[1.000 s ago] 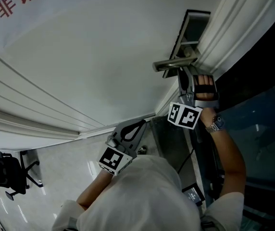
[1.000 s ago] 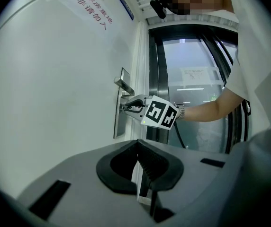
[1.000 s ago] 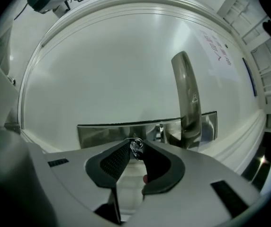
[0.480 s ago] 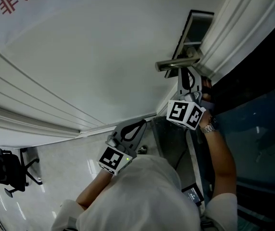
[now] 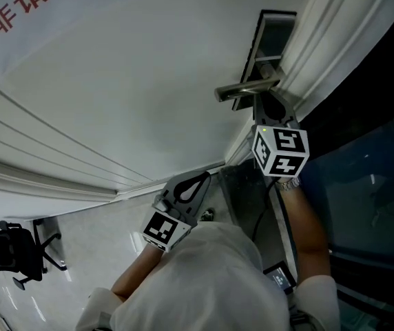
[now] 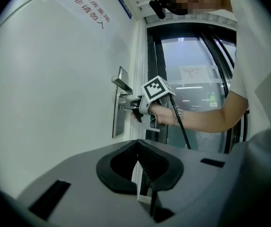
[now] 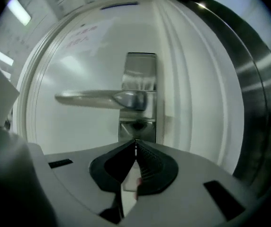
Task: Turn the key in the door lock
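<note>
Rolled about a quarter turn since before, the right claw [image 7: 135,144] had just been closing and stood pressed together at the lock [image 7: 136,125] under the handle [image 7: 102,98]; no key showed between. Left claw [image 6: 139,150] hung back, pressed together, empty. Turn looked made; withdrawal remained.

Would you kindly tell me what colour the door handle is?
The door handle is silvery metal, clearest in the right gripper view.

The left gripper [image 5: 198,179] and right gripper [image 5: 268,106] are grey shells with black ribbed pads [image 6: 150,165], each carrying a white cube [image 5: 280,151] printed with black square markers. A black cable [image 6: 181,124] trails from the right one. The person wears a white short-sleeved shirt [image 5: 204,281] and a metal wristwatch [image 5: 288,183].
</note>
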